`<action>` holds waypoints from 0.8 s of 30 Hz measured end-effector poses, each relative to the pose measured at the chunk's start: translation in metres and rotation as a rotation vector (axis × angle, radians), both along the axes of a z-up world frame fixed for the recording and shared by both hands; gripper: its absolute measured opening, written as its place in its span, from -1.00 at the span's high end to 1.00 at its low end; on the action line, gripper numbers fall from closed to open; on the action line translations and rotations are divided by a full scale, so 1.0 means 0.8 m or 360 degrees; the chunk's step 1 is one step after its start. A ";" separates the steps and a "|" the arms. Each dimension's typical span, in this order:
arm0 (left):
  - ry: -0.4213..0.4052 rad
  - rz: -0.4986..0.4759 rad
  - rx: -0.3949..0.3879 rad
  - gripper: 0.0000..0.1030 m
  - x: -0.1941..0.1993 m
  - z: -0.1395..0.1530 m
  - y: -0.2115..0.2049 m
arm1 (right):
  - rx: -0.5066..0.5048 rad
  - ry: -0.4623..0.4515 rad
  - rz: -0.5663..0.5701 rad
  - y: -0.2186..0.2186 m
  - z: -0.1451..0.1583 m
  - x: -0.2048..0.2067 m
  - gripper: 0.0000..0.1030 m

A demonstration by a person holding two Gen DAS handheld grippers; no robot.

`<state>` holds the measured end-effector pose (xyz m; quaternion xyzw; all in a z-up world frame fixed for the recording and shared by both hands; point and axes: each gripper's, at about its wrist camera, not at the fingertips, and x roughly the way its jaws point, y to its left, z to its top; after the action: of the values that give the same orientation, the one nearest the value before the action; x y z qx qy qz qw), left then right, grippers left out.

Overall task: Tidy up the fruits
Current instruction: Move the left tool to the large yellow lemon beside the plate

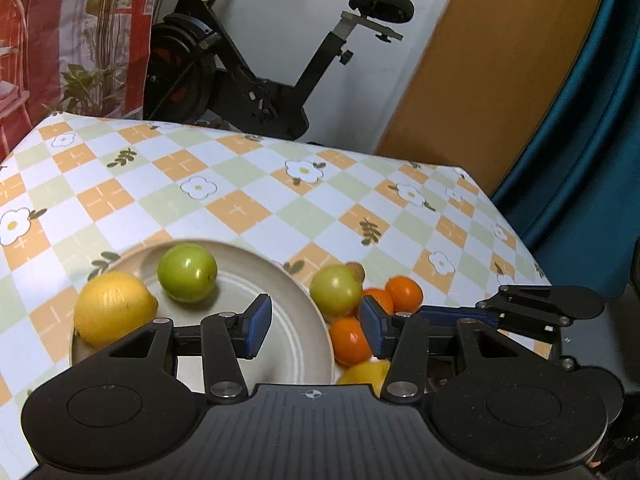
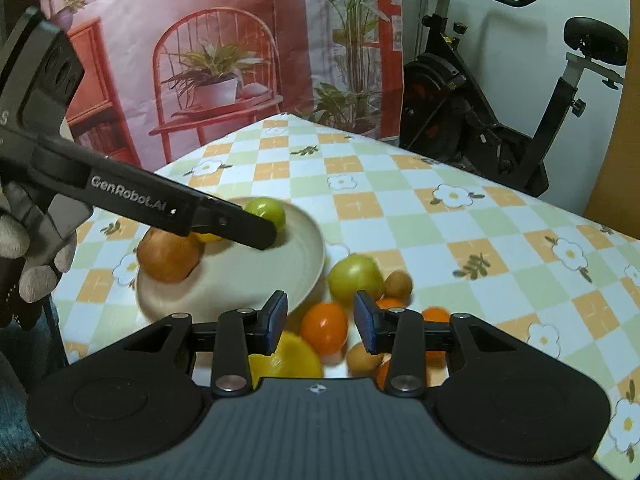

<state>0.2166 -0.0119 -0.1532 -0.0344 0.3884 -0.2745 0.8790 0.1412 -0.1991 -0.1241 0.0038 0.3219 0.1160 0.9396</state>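
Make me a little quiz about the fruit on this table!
1. True or false: the green apple sits on the plate.
2. Which fruit lies beside it on the plate: A) lemon B) banana C) grapes?
3. Fill in: nothing sits between the pads of the left hand-held gripper; its jaws are ____.

Key: 1 true; 2 A; 3 open.
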 end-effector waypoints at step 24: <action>0.0069 -0.0245 0.0054 -0.06 -0.051 -0.025 -0.019 | 0.0025 0.0018 0.0006 0.043 -0.045 -0.063 -0.20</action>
<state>0.1759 -0.0274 -0.1729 0.0047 0.4134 -0.3338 0.8472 0.0908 -0.1645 -0.1598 0.0113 0.3264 0.1204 0.9375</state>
